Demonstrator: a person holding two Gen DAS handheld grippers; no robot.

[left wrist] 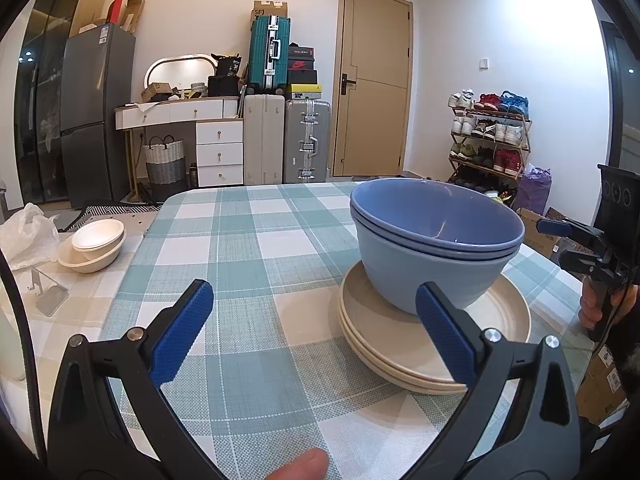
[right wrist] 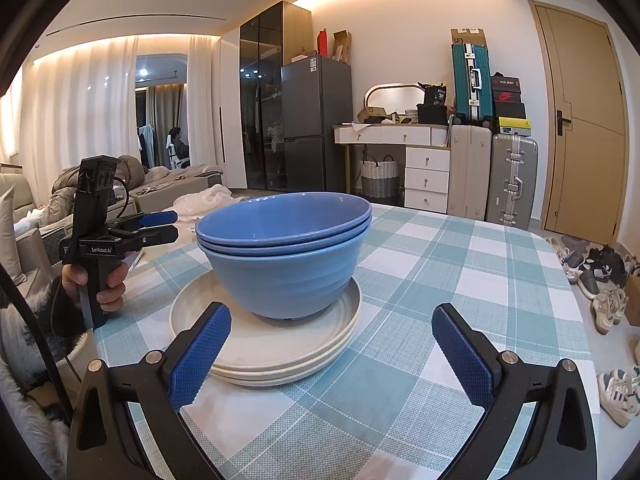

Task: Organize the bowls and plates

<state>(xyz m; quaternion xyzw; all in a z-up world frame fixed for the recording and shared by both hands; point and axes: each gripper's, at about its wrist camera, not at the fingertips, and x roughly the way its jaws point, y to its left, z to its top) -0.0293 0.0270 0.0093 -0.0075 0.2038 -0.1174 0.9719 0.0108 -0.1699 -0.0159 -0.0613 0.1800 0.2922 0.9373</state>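
Observation:
Three nested blue bowls (left wrist: 436, 240) (right wrist: 284, 264) stand upright on a stack of cream plates (left wrist: 496, 316) (right wrist: 264, 344) on the checked tablecloth. In the left wrist view my left gripper (left wrist: 314, 332) is open just in front of the stack; its right pad overlaps the plates' near rim and nothing lies between the fingers. My right gripper (right wrist: 332, 356) is also open and empty, and its left pad sits before the plates' edge. Each gripper shows in the other's view, hand-held beside the stack: the right gripper (left wrist: 550, 242) and the left gripper (right wrist: 176, 224).
Two cream bowls (left wrist: 94, 244), a plastic bag (left wrist: 28, 236) and a small stand (left wrist: 48, 292) sit on a lower surface left of the table (left wrist: 256, 240). Beyond the table's far edge are suitcases, drawers, a door and a shoe rack (left wrist: 488, 136). Shoes (right wrist: 600, 280) lie on the floor.

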